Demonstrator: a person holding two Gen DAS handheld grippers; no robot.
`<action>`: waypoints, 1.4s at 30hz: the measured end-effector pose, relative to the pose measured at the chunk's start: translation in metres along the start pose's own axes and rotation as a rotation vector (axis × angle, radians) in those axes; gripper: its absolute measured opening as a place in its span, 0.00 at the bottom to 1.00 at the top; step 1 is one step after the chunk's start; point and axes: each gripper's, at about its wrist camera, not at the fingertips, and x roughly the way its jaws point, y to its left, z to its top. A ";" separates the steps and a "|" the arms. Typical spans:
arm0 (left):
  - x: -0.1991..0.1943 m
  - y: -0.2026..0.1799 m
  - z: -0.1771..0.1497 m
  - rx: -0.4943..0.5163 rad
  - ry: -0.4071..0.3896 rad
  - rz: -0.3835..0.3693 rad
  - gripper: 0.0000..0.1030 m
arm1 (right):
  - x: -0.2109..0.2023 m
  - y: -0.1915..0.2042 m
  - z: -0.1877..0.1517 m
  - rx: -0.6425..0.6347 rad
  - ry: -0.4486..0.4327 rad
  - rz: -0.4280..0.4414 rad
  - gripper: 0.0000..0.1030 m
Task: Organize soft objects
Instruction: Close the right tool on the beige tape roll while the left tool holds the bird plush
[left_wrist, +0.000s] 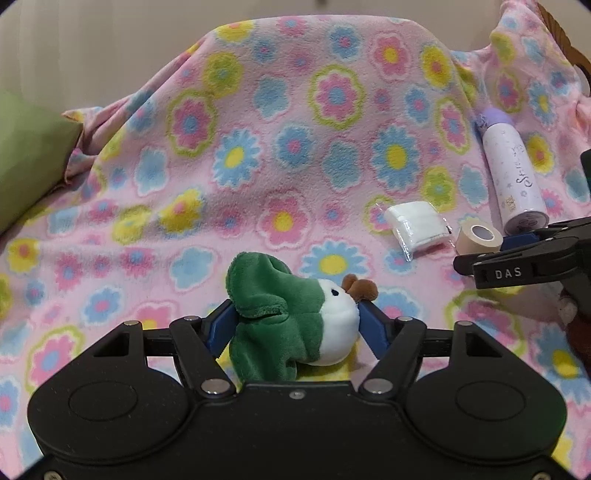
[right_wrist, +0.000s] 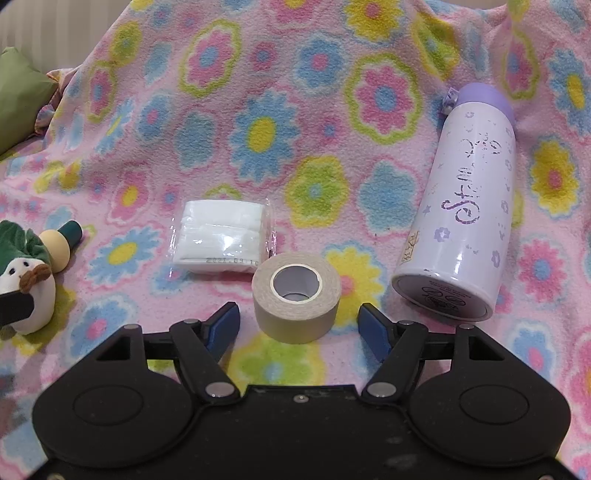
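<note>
floral fleece blanket (right_wrist: 332, 92), on it wrapped white pads (right_wrist: 221, 236), tape roll (right_wrist: 295, 299), lilac bottle (right_wrist: 469, 206), wooden peg doll (right_wrist: 61, 247)

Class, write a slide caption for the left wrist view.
Left gripper clasps a green plush toy above the floral blanket.

Lilac bottle (right_wrist: 467, 206) lying on floral blanket (right_wrist: 258, 110), tape roll (right_wrist: 296, 295) beside it.

The right gripper (right_wrist: 298, 325) hangs low over a pink flowered blanket (right_wrist: 332, 110), its 2 blue-padded fingers (right_wrist: 373, 332) spread wide. A roll of beige tape (right_wrist: 296, 295) stands on end just ahead, partly between the fingertips, touching neither. Just beyond it, slightly left, lies a clear packet of white pads (right_wrist: 223, 236). Ahead to the right a lavender bottle (right_wrist: 465, 206) lies on its side, base toward the tool. At far left sit a green-and-white plush toy (right_wrist: 26, 273) and a small wooden figure (right_wrist: 62, 243).
</note>
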 end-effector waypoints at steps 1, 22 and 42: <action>-0.002 0.001 -0.001 0.001 -0.001 -0.002 0.64 | 0.000 0.000 0.000 0.000 0.000 -0.001 0.67; 0.010 0.007 -0.005 -0.007 0.008 0.009 0.74 | 0.000 0.000 0.000 0.001 0.003 -0.003 0.68; 0.037 0.014 -0.011 -0.042 0.078 -0.033 0.69 | 0.009 -0.002 0.002 0.022 0.044 -0.023 0.99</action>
